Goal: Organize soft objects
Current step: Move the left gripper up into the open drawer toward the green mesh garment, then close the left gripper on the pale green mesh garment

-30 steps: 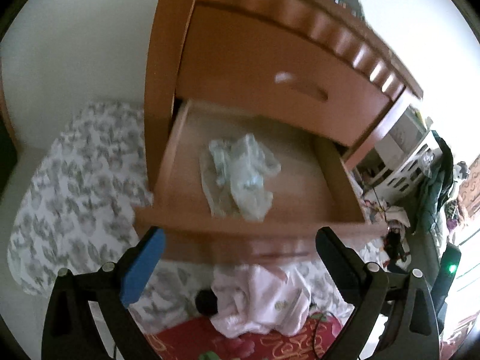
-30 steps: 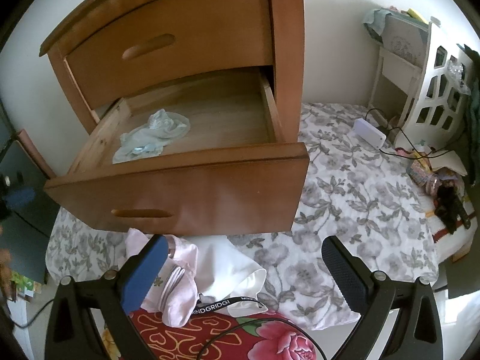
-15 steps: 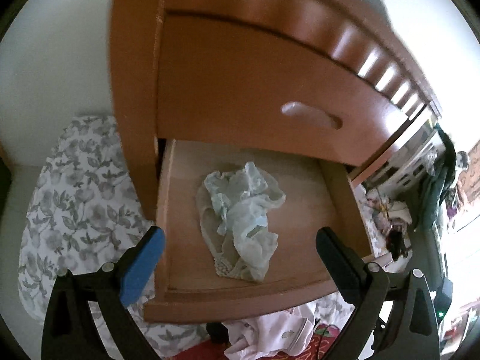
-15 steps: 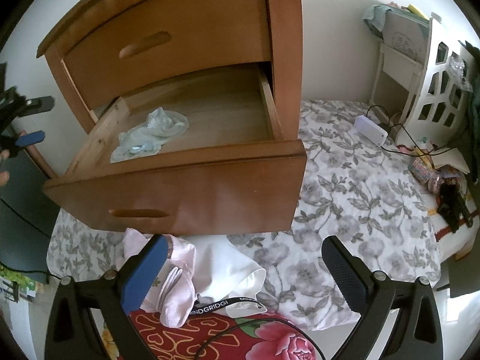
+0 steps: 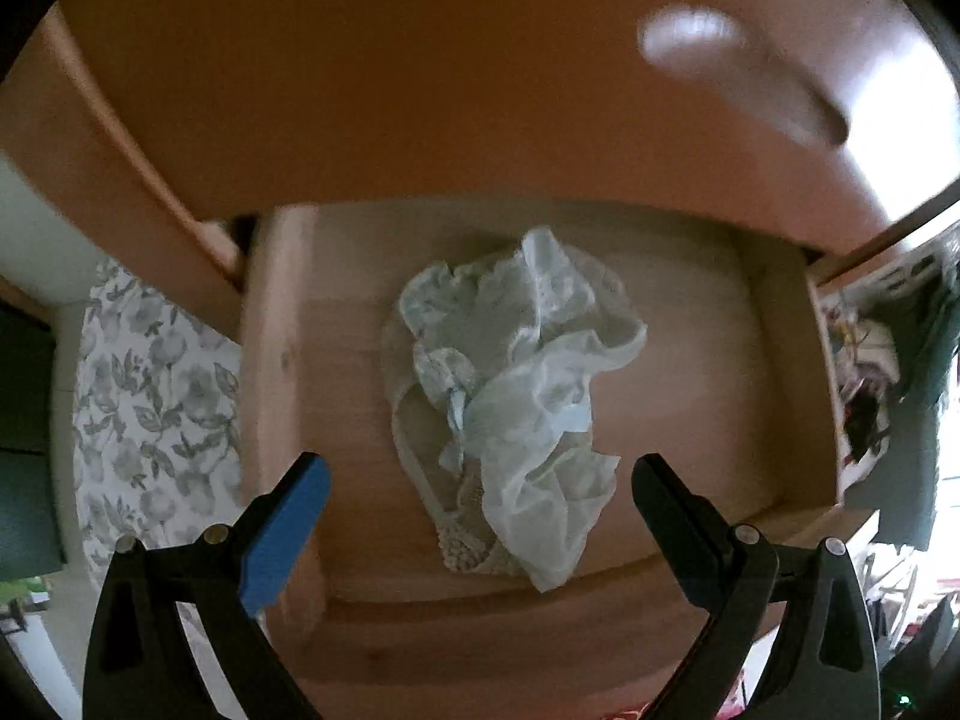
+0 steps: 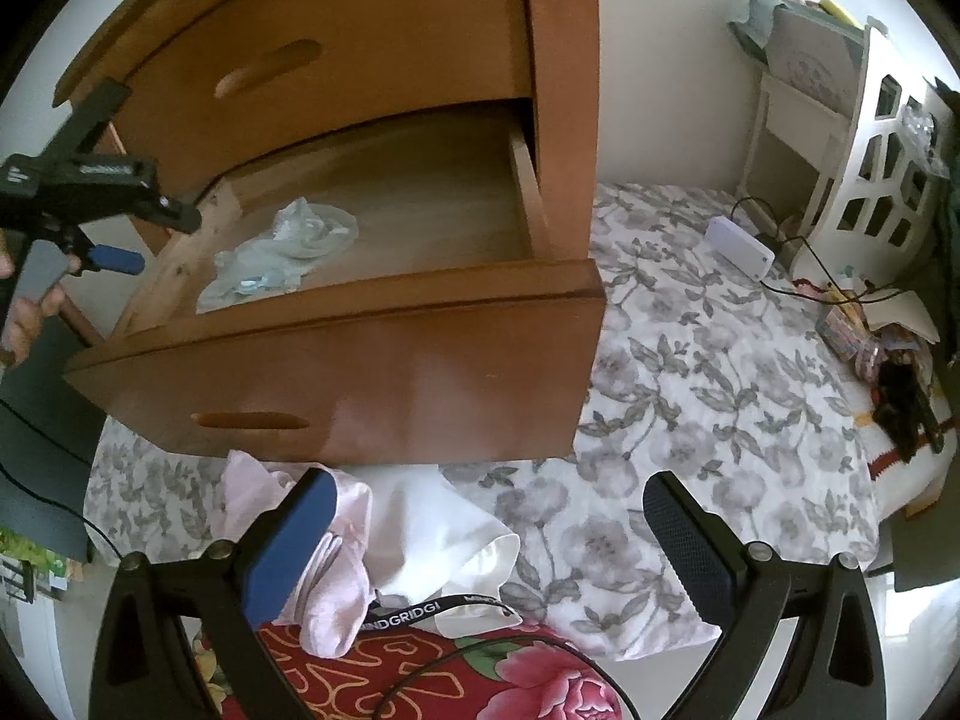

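Observation:
A crumpled pale blue-green garment (image 5: 510,384) lies in the open lower drawer (image 5: 282,360) of a wooden nightstand; it also shows in the right wrist view (image 6: 282,252). My left gripper (image 5: 480,498) is open and empty, hovering just above the garment's near end. In the right wrist view it shows at the drawer's left side (image 6: 138,234). My right gripper (image 6: 486,516) is open and empty, low over a pink garment (image 6: 336,558) and a white garment (image 6: 438,534) lying on the floral sheet below the drawer front (image 6: 372,366).
The shut upper drawer (image 5: 420,78) overhangs the open one. A floral sheet (image 6: 690,396) spreads to the right, with a white box and cable (image 6: 738,246), a white shelf (image 6: 870,150) and clutter. A red floral blanket (image 6: 480,678) lies at the bottom.
My left gripper has moved forward and down into the open drawer, close over the blue-green garment. My right gripper has barely moved.

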A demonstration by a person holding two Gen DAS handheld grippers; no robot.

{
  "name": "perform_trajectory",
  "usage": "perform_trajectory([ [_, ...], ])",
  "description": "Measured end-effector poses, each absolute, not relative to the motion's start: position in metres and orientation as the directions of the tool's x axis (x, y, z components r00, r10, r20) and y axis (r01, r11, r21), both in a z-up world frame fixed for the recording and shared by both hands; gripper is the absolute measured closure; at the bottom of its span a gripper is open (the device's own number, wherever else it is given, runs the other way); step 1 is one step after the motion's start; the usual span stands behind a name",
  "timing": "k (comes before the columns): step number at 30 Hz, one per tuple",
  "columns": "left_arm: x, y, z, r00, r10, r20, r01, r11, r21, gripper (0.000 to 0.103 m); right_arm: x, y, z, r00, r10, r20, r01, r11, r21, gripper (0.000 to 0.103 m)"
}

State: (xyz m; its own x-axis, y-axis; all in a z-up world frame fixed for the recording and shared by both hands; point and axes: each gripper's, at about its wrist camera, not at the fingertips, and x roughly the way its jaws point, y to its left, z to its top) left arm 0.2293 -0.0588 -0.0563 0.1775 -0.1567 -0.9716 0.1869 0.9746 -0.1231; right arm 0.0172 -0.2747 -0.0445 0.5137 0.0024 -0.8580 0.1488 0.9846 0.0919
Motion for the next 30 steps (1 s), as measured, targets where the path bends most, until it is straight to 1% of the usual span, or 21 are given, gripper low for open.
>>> perform_trajectory([
  [4,0.235,-0.066,-0.076,0.134,-0.096,-0.986,0.178,0.981,-0.071,0.003,0.018,-0.276,-0.048,0.506,0.003,-0.862,0.153,0.984,0.093,0.000],
  [9,0.240,-0.070,-0.094,0.085,-0.060,-0.995,0.175,0.984,-0.044,0.003,0.019,-0.275,-0.050,0.502,0.008,-0.865,0.144,0.985,0.093,0.000],
  [14,0.248,-0.067,-0.106,0.040,-0.054,-0.998,0.141,0.989,-0.047,0.003,0.020,-0.276,-0.051,0.497,0.007,-0.868,0.150,0.984,0.094,0.000],
  [19,0.256,-0.062,-0.114,0.023,-0.088,-0.996,0.121,0.989,-0.084,0.003,0.021,-0.275,-0.052,0.494,0.012,-0.869,0.142,0.985,0.094,0.000],
  [23,0.258,-0.062,-0.117,0.044,-0.070,-0.997,0.158,0.986,-0.062,0.003,0.021,-0.275,-0.052,0.493,0.012,-0.870,0.142,0.985,0.094,0.000],
  [30,0.259,-0.072,-0.116,0.066,-0.082,-0.994,0.205,0.976,-0.067,0.003,0.022,-0.275,-0.053,0.490,0.011,-0.872,0.145,0.985,0.094,0.000],
])
